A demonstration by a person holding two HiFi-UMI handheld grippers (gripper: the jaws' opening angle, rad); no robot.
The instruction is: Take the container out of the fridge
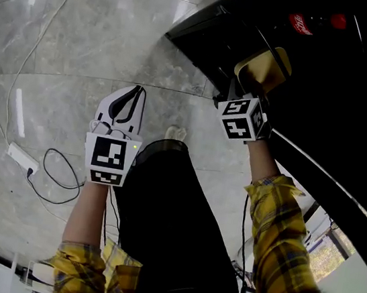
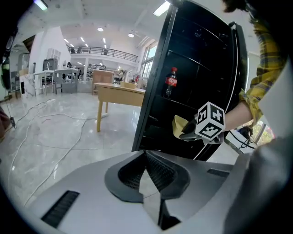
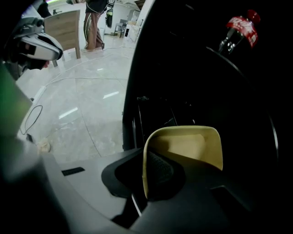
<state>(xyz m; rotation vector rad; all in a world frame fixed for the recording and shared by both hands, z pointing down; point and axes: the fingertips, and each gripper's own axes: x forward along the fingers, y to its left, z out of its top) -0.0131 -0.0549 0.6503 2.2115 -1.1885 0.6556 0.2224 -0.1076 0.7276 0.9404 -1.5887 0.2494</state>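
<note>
Head view, glossy grey marble floor, white power strip, black fridge.

Light: bright overhead | fridge interior dark | edges: fisheye-warped

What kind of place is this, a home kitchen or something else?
Probably a large open workspace or showroom hall, not a home: a wide pale polished stone floor, a railed upper gallery under strip ceiling lights, and a light wooden table standing in the open.
</note>
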